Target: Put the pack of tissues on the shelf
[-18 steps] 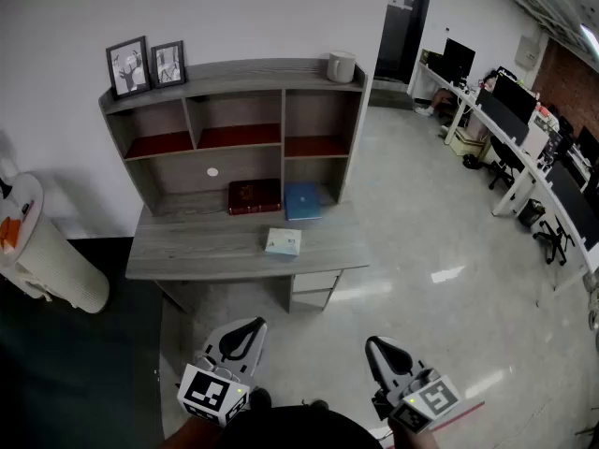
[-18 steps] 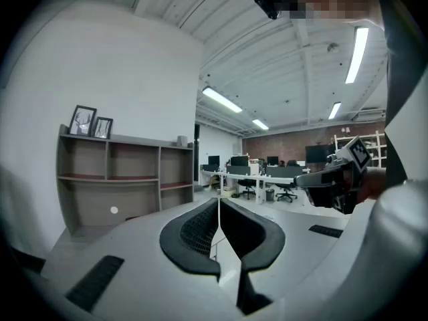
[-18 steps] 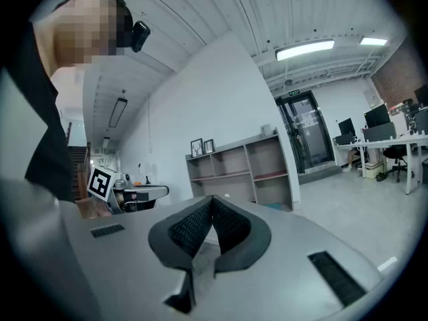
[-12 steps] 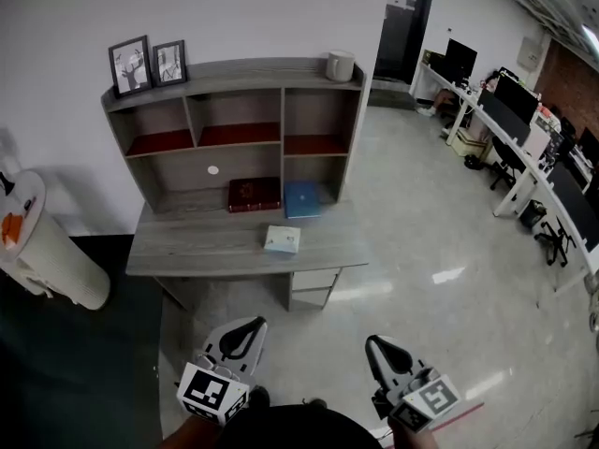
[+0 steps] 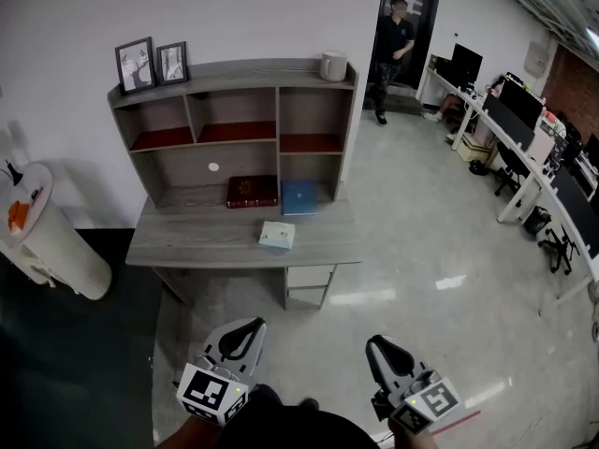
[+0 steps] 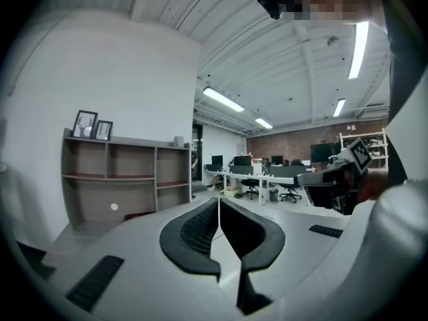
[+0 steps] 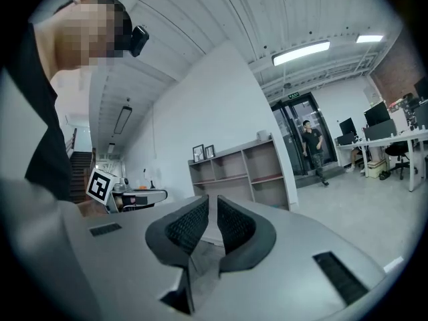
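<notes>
The pack of tissues [image 5: 277, 236], a pale green-white packet, lies flat near the front of the grey desk [image 5: 187, 246]. Behind it rises the shelf unit [image 5: 234, 110] with open compartments, which also shows in the left gripper view [image 6: 127, 177] and the right gripper view [image 7: 234, 176]. My left gripper [image 5: 249, 326] and right gripper [image 5: 375, 345] hover low in the head view, well short of the desk, over the floor. Both have their jaws together with nothing between them. The left gripper [image 6: 219, 200] and the right gripper [image 7: 212, 199] point toward the room.
A red box [image 5: 253, 191] and a blue box [image 5: 299, 196] sit in the lower shelf openings. A cup [image 5: 333, 65] and two picture frames [image 5: 150, 64] stand on top. A white bin [image 5: 47, 241] is at the left. A person [image 5: 393, 45] stands in the doorway; office desks line the right.
A person has appeared in the doorway behind the shelf. The desk has shifted slightly in the head view. Both grippers hold the same place and stay shut.
</notes>
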